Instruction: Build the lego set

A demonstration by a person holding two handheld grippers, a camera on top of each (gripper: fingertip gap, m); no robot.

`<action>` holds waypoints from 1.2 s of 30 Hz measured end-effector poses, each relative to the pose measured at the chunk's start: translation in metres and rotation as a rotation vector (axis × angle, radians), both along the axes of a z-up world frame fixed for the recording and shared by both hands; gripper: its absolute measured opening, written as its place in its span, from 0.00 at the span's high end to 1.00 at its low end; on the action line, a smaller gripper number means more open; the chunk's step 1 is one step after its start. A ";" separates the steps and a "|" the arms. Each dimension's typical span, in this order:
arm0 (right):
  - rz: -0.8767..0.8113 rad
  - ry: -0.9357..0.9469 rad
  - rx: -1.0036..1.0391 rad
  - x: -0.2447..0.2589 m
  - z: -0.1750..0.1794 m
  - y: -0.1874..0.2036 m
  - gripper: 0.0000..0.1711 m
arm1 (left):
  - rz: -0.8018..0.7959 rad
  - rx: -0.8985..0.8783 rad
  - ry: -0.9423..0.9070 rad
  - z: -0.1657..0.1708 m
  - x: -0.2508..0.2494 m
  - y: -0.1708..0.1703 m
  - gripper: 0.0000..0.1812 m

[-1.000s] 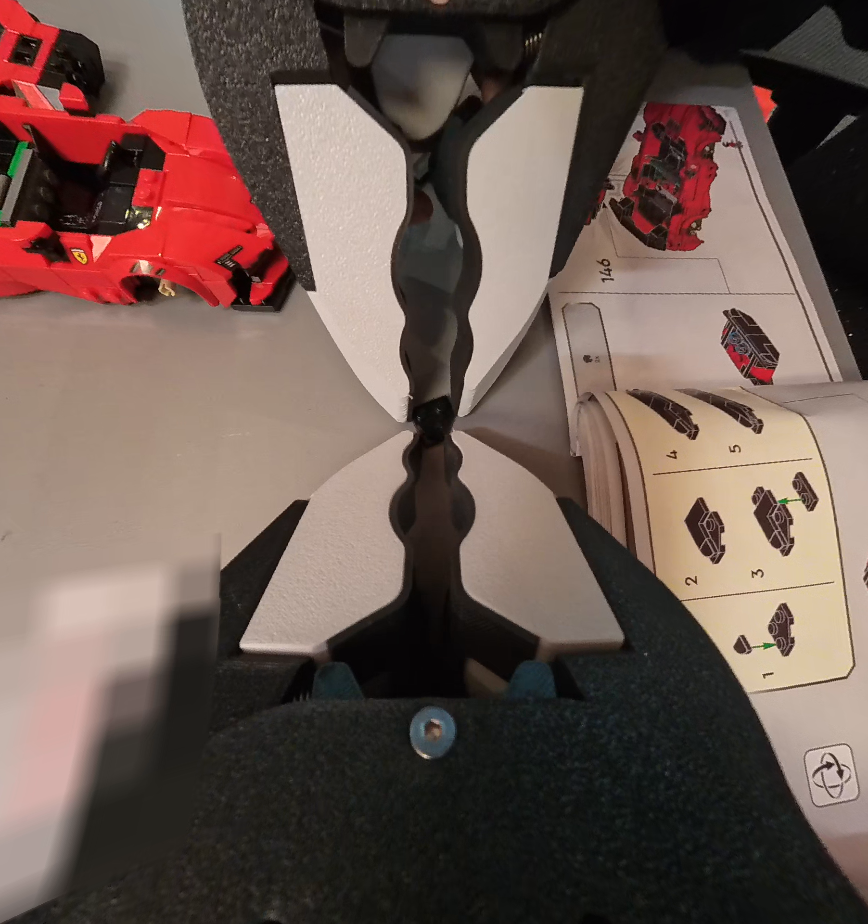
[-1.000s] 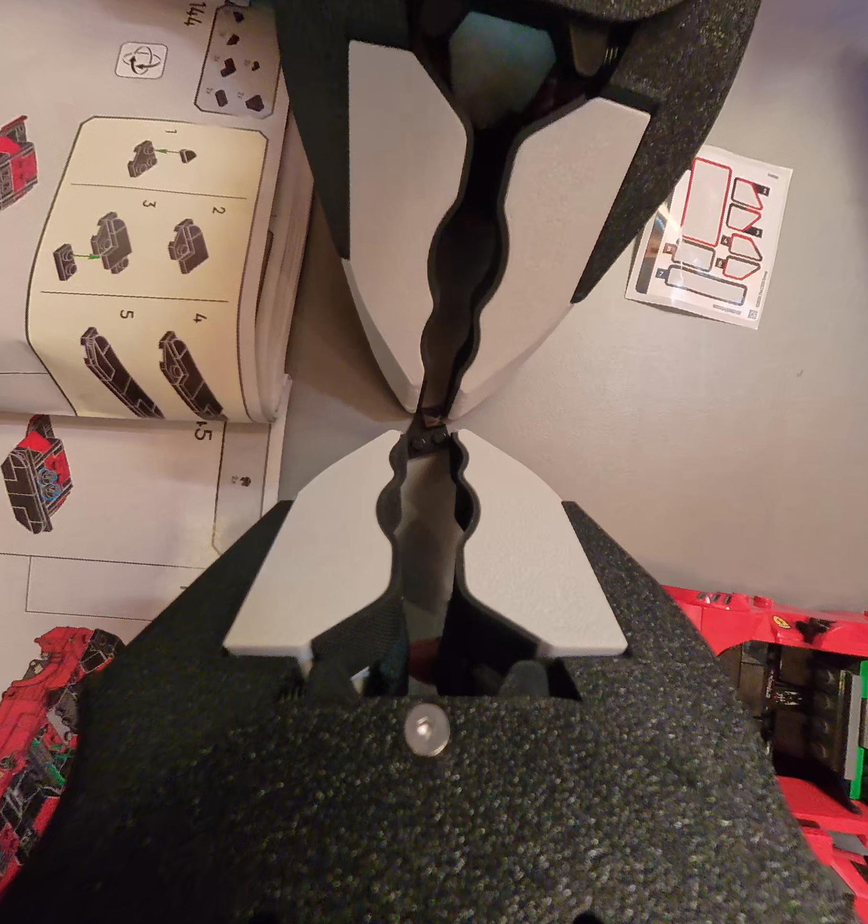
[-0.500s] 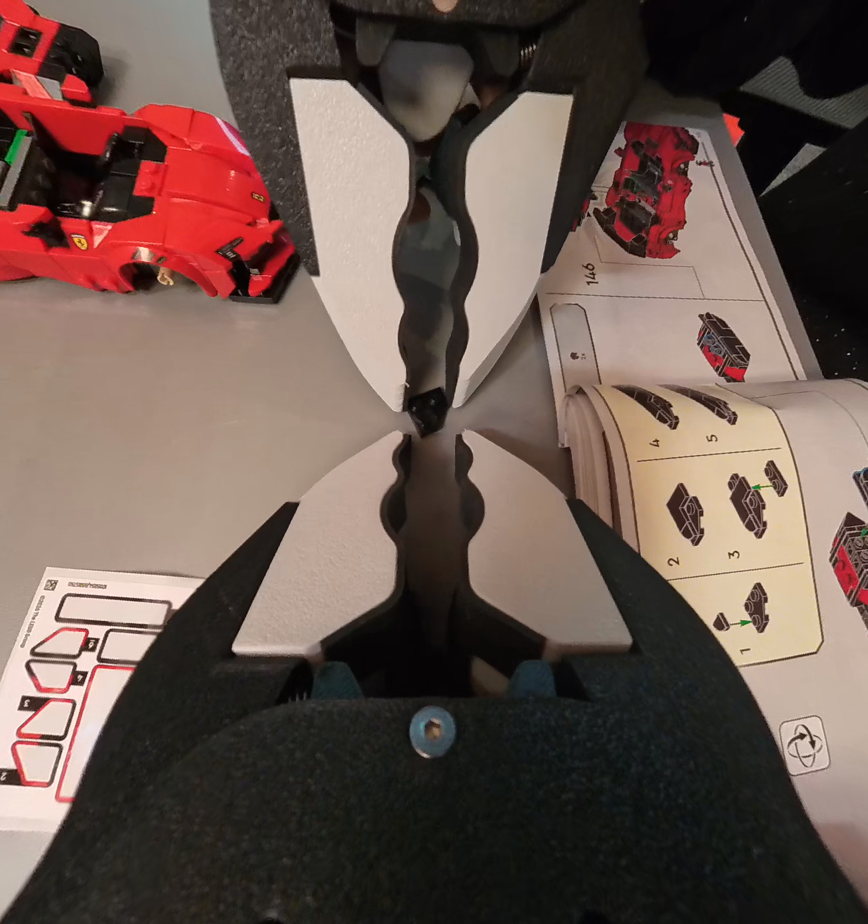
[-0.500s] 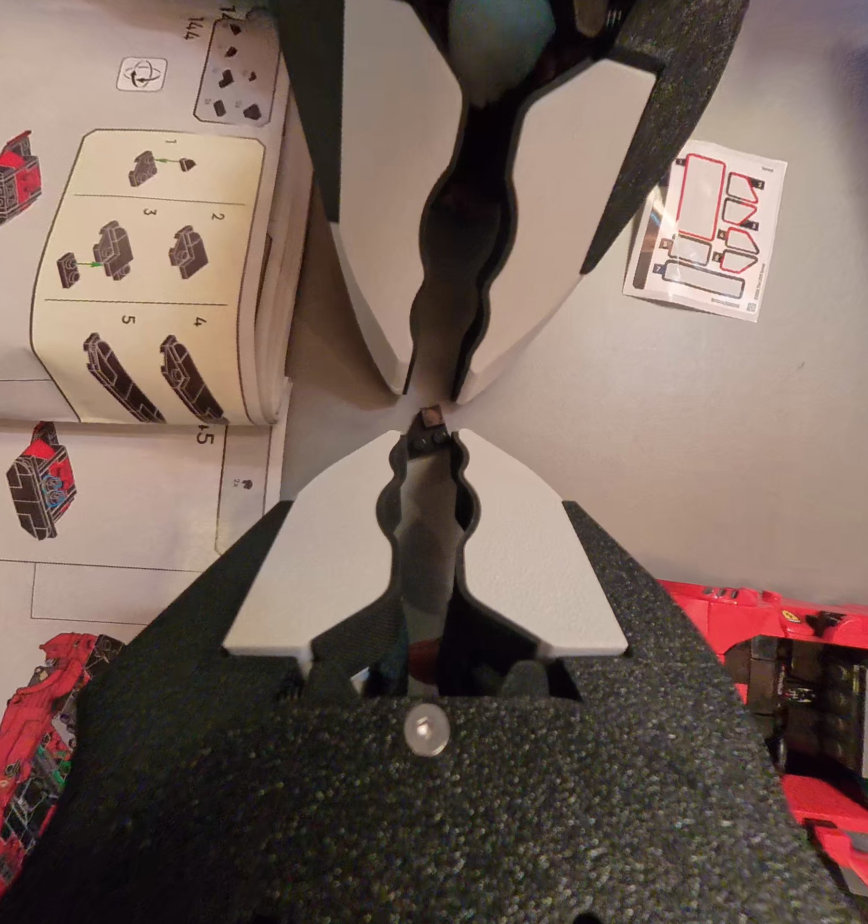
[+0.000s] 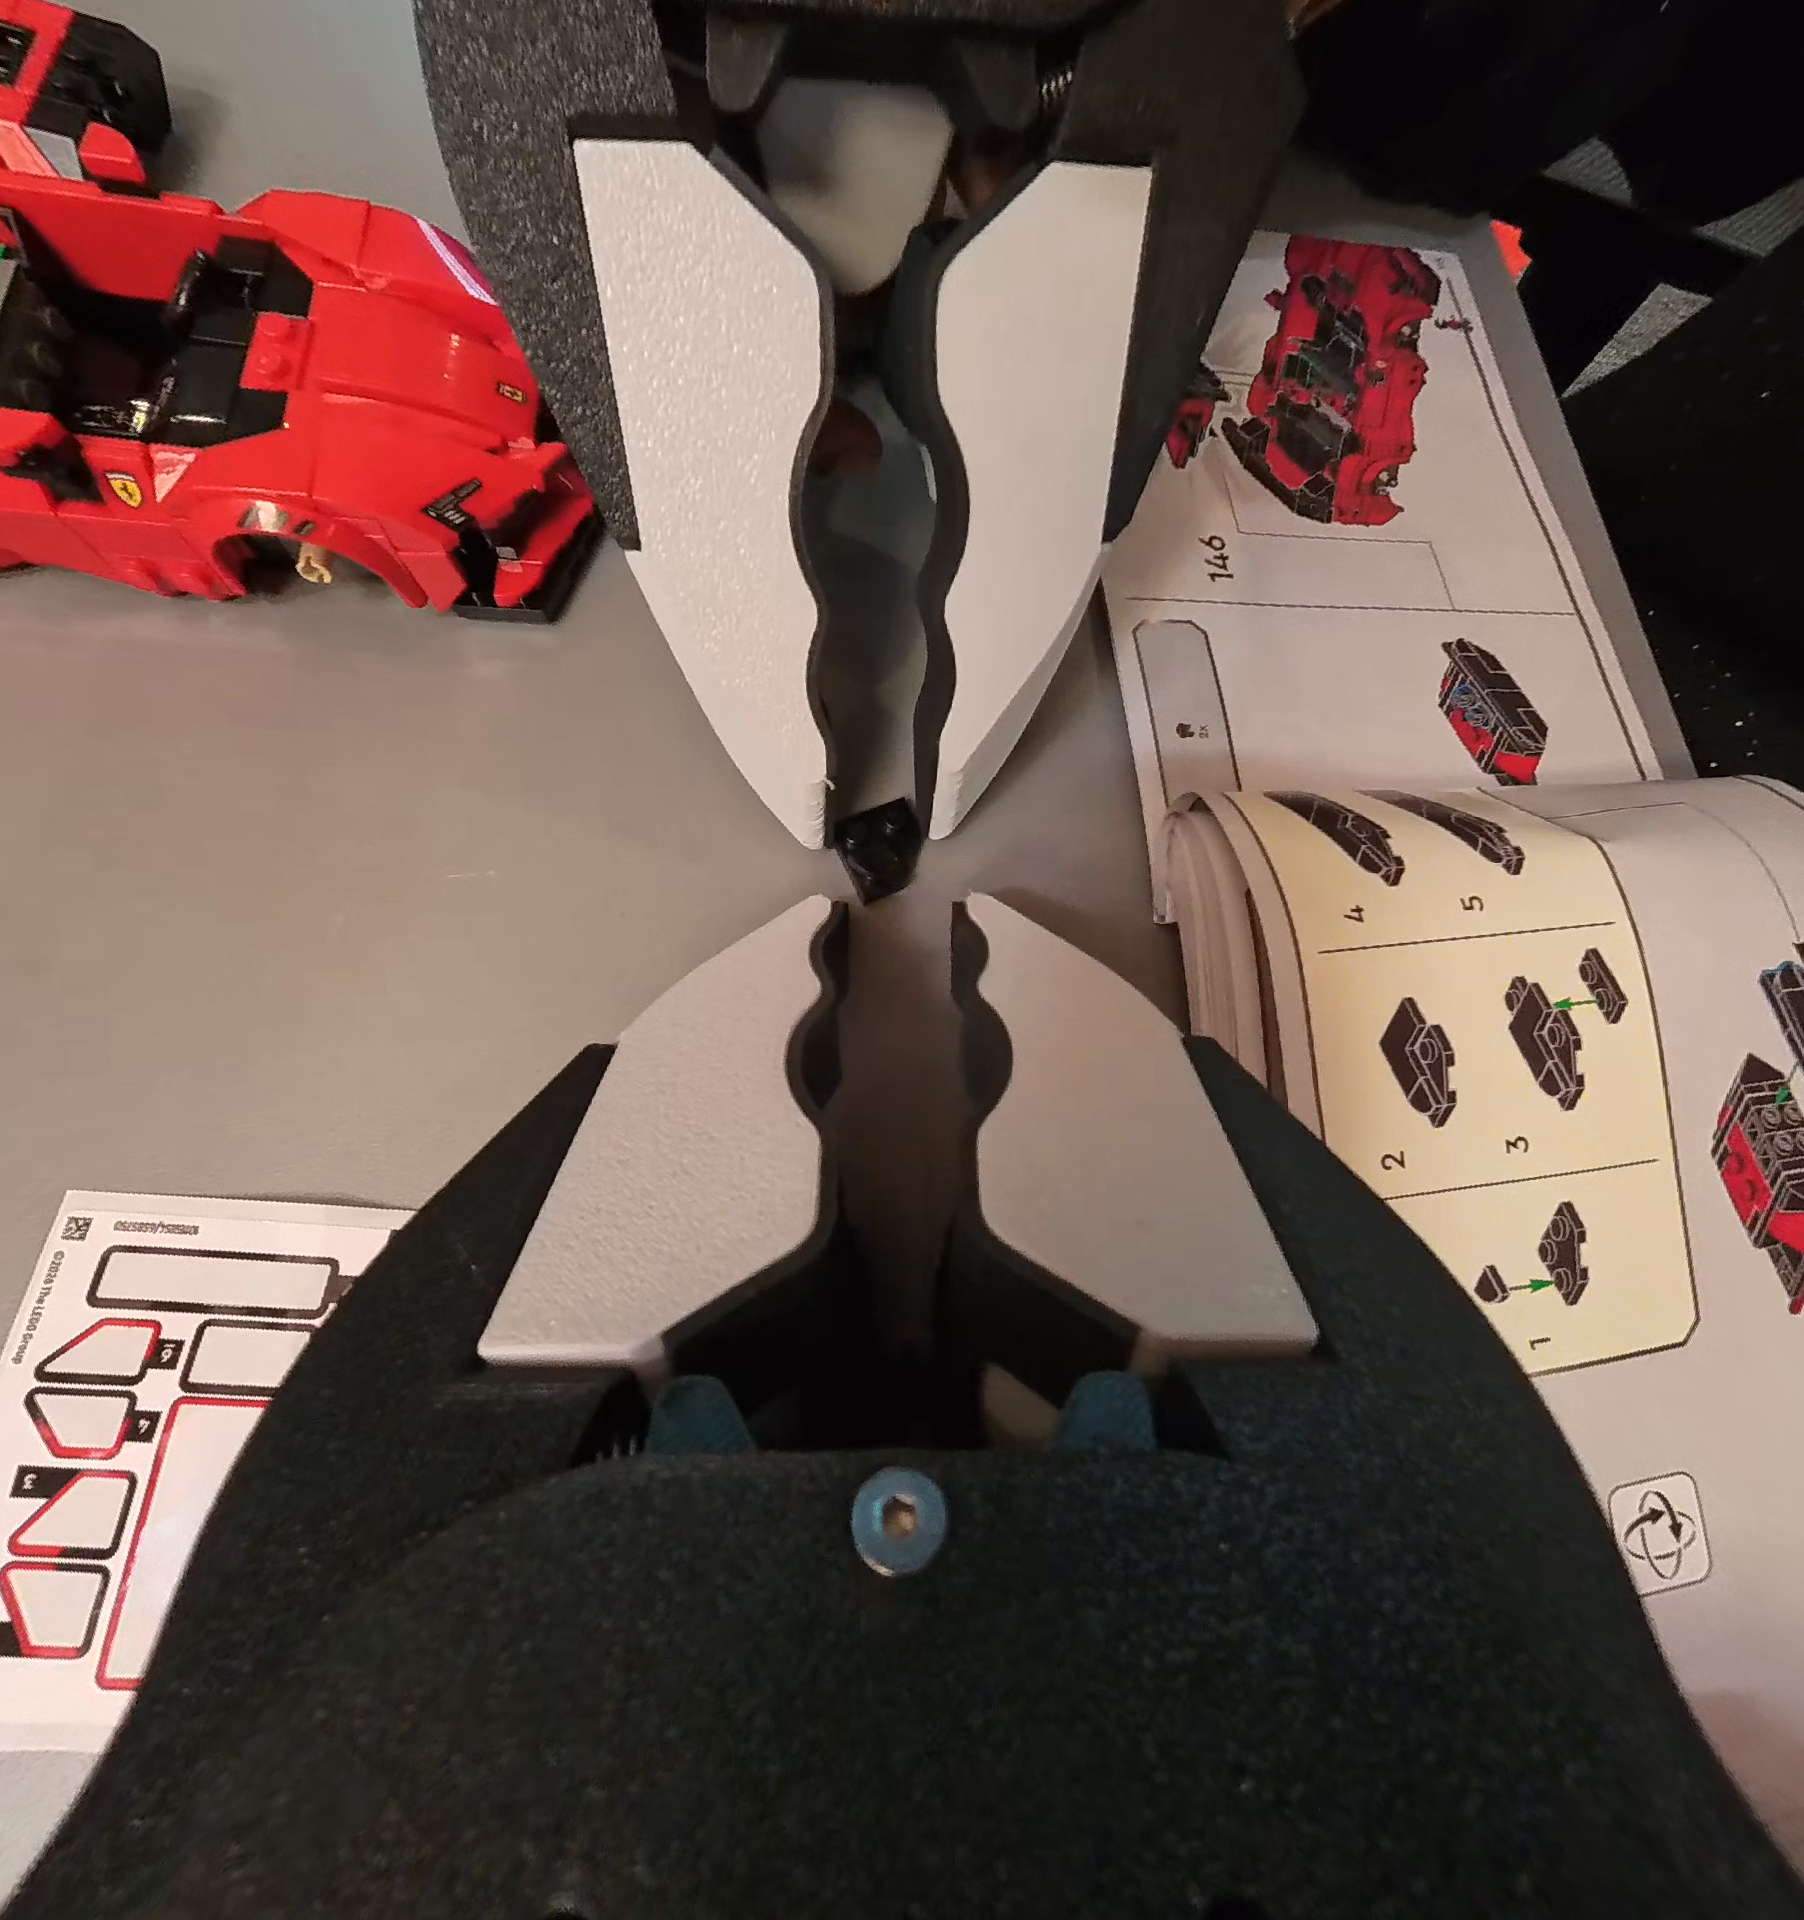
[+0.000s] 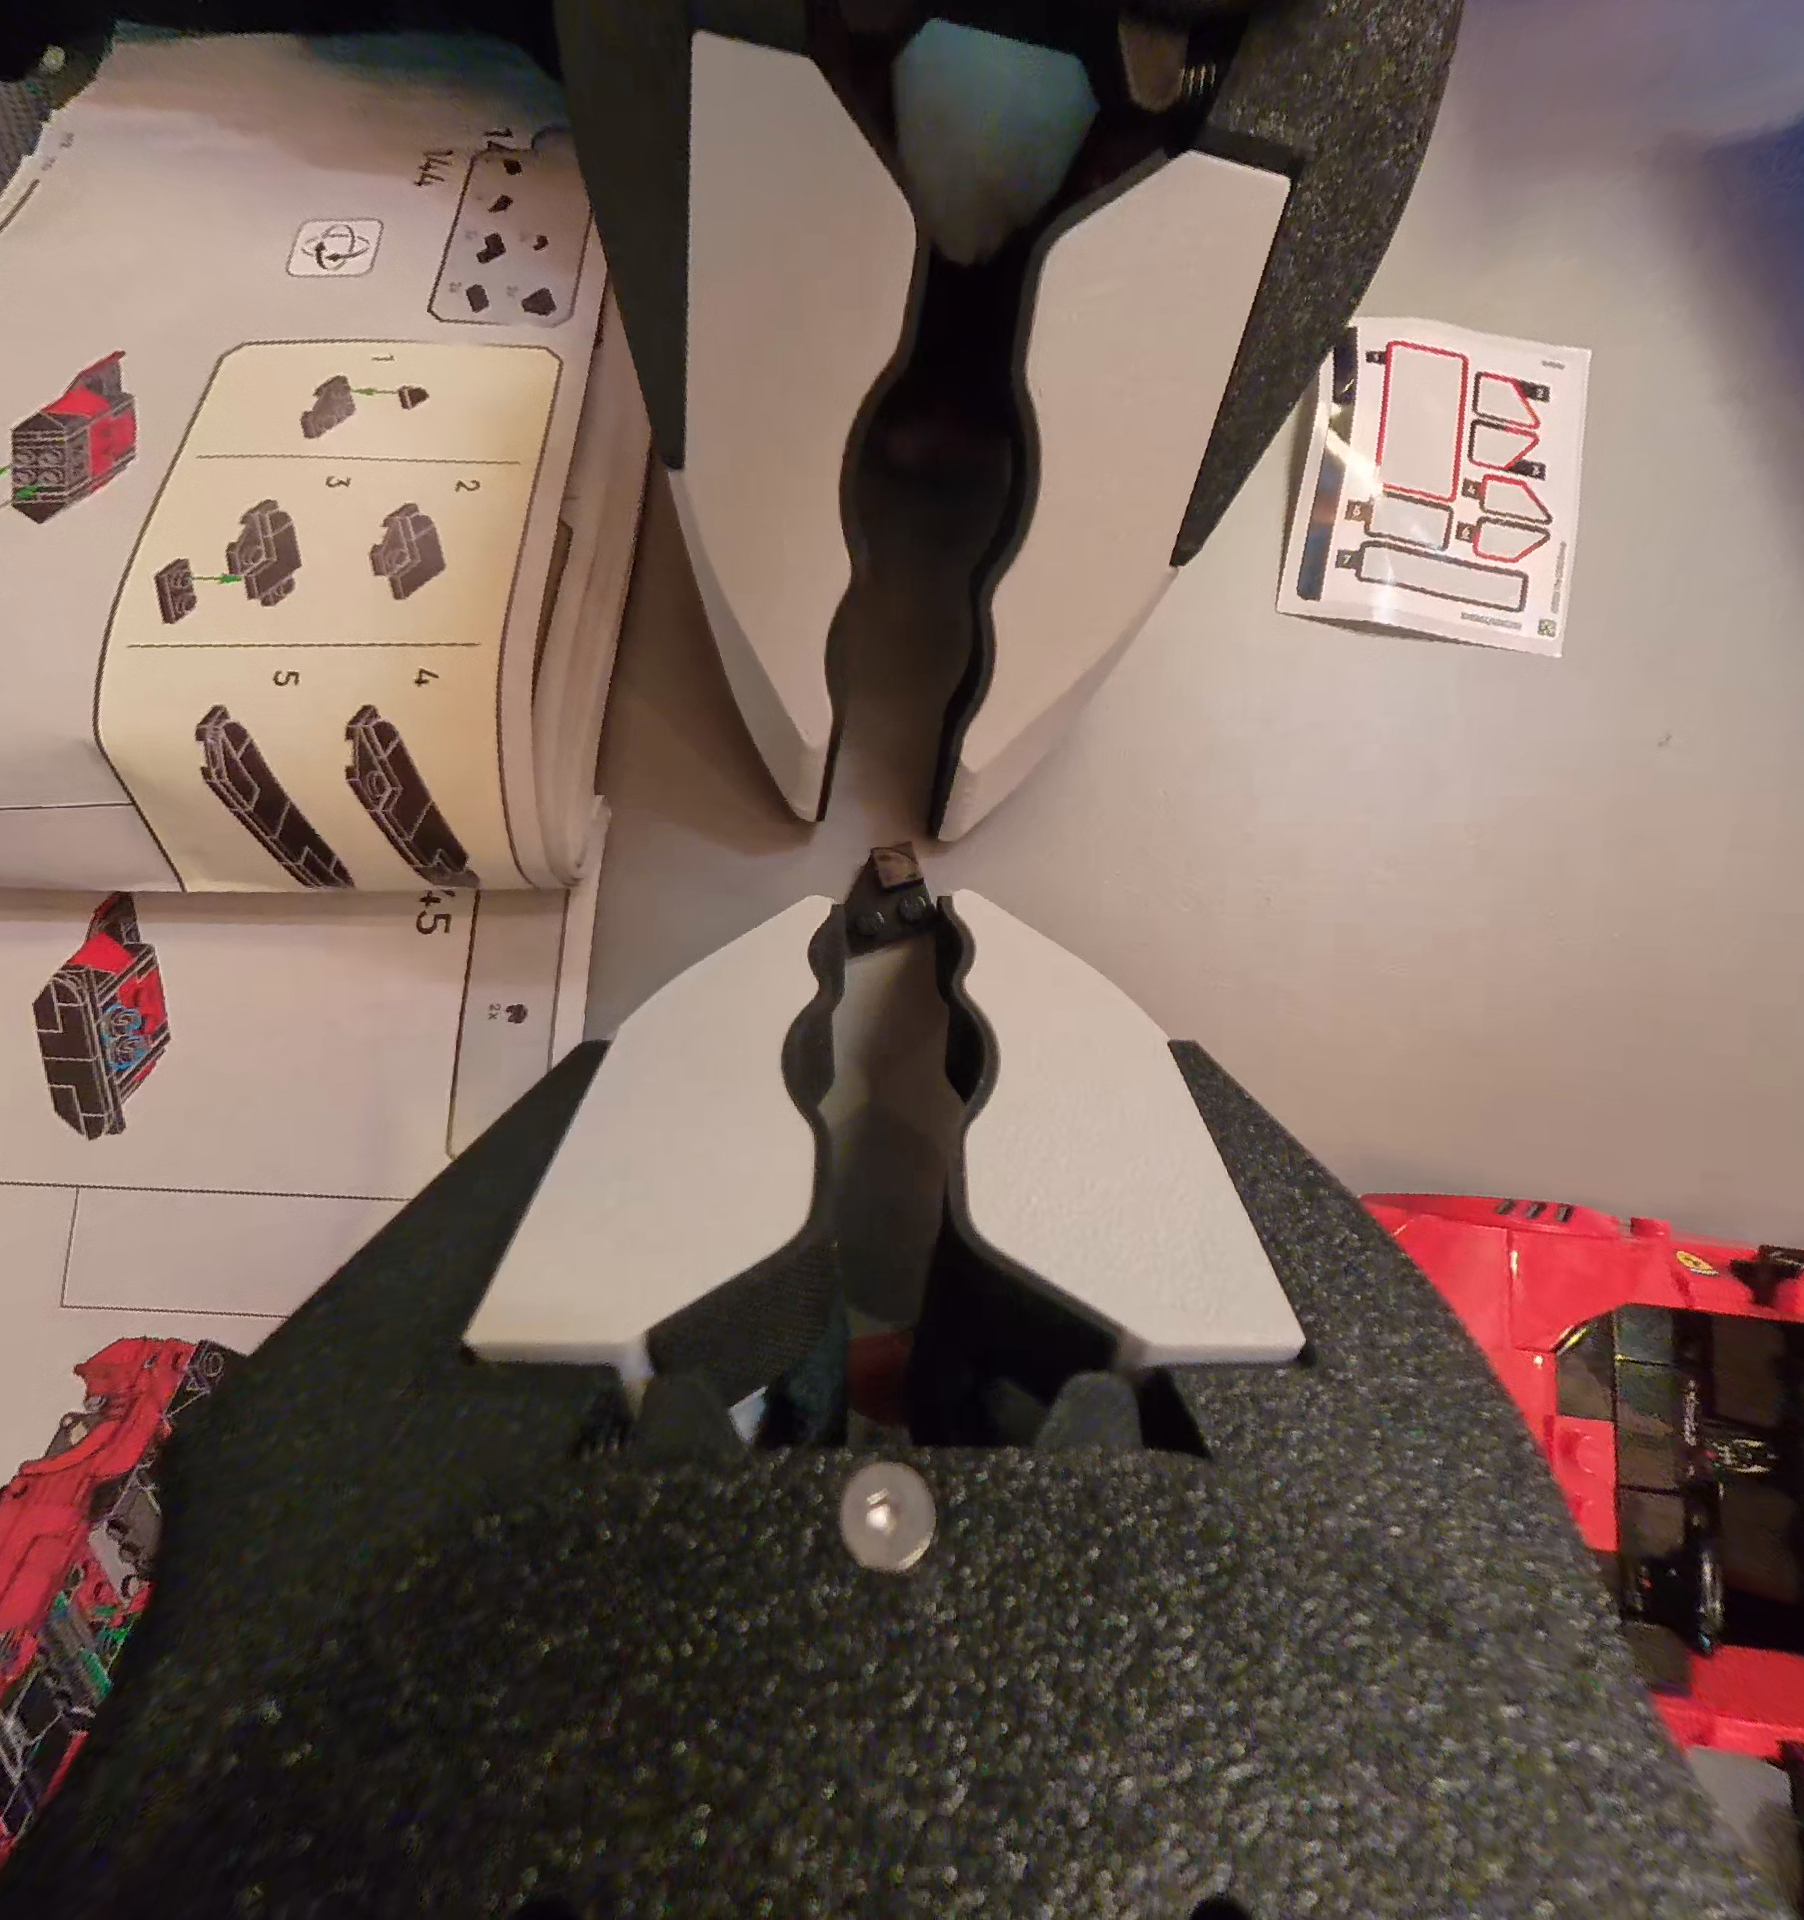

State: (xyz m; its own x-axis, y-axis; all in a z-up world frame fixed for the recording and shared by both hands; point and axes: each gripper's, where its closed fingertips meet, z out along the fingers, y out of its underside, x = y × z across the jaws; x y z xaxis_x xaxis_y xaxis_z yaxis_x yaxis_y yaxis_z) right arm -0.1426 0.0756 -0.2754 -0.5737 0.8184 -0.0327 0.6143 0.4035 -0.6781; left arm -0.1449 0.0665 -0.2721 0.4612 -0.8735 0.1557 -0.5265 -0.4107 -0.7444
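Right wrist view | right gripper (image 6: pixel 890 914) clamps one black Lego piece (image 6: pixel 890 906) | left gripper (image 5: pixel 896 906) released, tip-to-tip opposite | one red Lego car (image 5: pixel 223 405), one sticker sheet (image 6: pixel 1433 499), one instruction booklet (image 6: pixel 285 623) beside piece

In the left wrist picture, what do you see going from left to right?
Sticker sheet → red lego car → small black lego piece held in the right hand-held gripper → open instruction booklet.

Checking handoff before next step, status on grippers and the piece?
Left gripper open, empty. Right gripper shut on small black piece. Tips facing, apart. Nothing between them.
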 end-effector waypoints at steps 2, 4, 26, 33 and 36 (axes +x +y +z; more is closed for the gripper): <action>0.001 0.004 0.003 0.000 0.000 0.000 0.90 | -0.002 -0.001 -0.002 0.000 0.000 0.000 0.89; 0.001 0.007 0.009 0.000 0.000 0.000 0.90 | -0.002 -0.001 -0.012 0.001 0.000 0.000 0.89; 0.008 -0.006 0.023 0.001 0.000 0.000 0.90 | -0.025 -0.009 -0.025 0.003 0.001 -0.003 0.90; 0.014 -0.015 0.037 0.001 0.000 -0.001 0.90 | -0.032 -0.011 -0.014 0.001 0.002 -0.004 0.90; 0.020 -0.024 0.054 0.001 0.000 -0.001 0.90 | -0.032 -0.011 -0.008 0.000 0.002 -0.004 0.90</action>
State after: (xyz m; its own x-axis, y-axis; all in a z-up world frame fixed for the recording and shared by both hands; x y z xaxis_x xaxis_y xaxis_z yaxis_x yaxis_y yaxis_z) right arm -0.1420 0.0747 -0.2752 -0.5899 0.8074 -0.0024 0.6210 0.4518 -0.6404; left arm -0.1431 0.0621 -0.2717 0.4316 -0.8862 0.1686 -0.5338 -0.4016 -0.7442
